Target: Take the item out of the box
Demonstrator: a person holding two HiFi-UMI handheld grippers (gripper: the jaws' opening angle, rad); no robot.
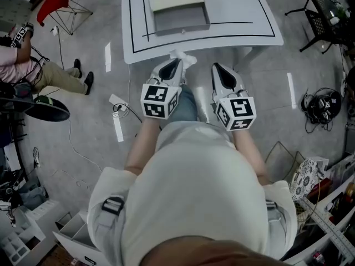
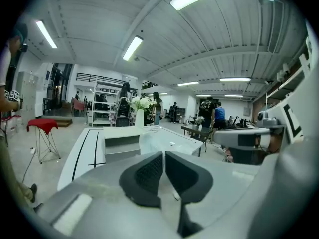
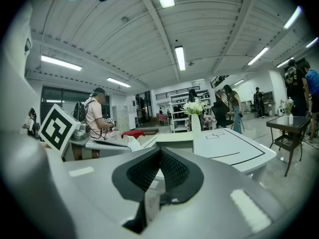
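Left tool [image 1: 175, 64]: clamped on crumpled white item [image 1: 186, 57] at worktop's [image 1: 244, 29] lower edge, clear of box [image 1: 180, 16] at top. Right tool [image 1: 217, 70]: jaws stood together, empty. Advised: hold clamp firm, lower item onto bare worktop

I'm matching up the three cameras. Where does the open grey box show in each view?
Head view: open grey box at top centre, on the white table.
Left gripper view: box left of centre, just above the jaws.
Right gripper view: box at centre, peeking over the jaws.
Shared landmark: the white table with black lines, under the box in all three.
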